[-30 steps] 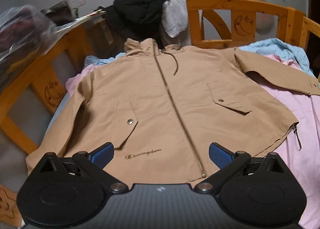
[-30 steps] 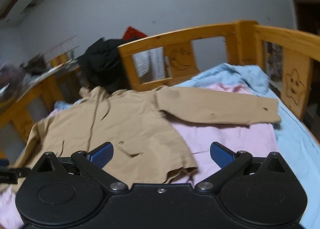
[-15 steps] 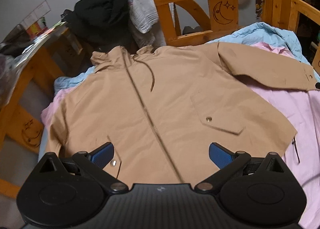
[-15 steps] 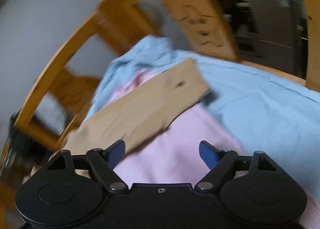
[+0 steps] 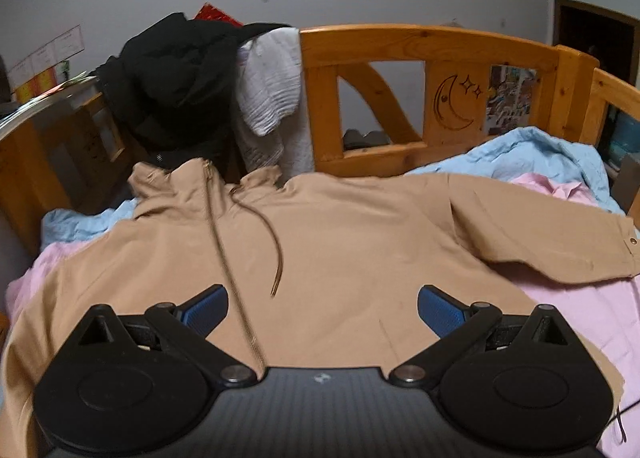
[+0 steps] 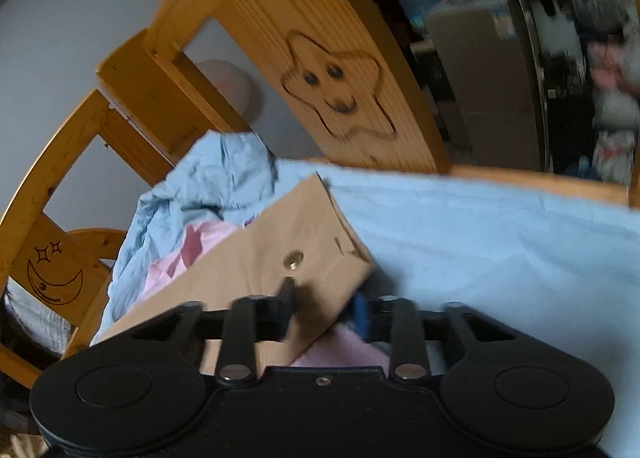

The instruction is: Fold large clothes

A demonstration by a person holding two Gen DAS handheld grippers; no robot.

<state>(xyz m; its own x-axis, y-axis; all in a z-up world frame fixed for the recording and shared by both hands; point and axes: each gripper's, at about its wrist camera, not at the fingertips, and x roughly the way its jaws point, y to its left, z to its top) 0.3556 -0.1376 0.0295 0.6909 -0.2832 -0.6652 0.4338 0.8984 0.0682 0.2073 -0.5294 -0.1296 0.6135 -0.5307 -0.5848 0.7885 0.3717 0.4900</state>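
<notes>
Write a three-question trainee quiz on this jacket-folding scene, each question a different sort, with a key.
1. True or false: the left gripper is clamped on the tan jacket.
2. Which part of the jacket lies between the right gripper fingers? A hood, B sleeve cuff, C hem.
3. Fill in: a carved ____ face marks the bed's side rail.

Key: 1 false, its jaws stand open over the jacket; 2 B; 3 star.

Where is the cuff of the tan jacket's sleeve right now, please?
In the right wrist view, the cuff lies on the pink sheet and the blue sheet, between the right tongs.
</notes>
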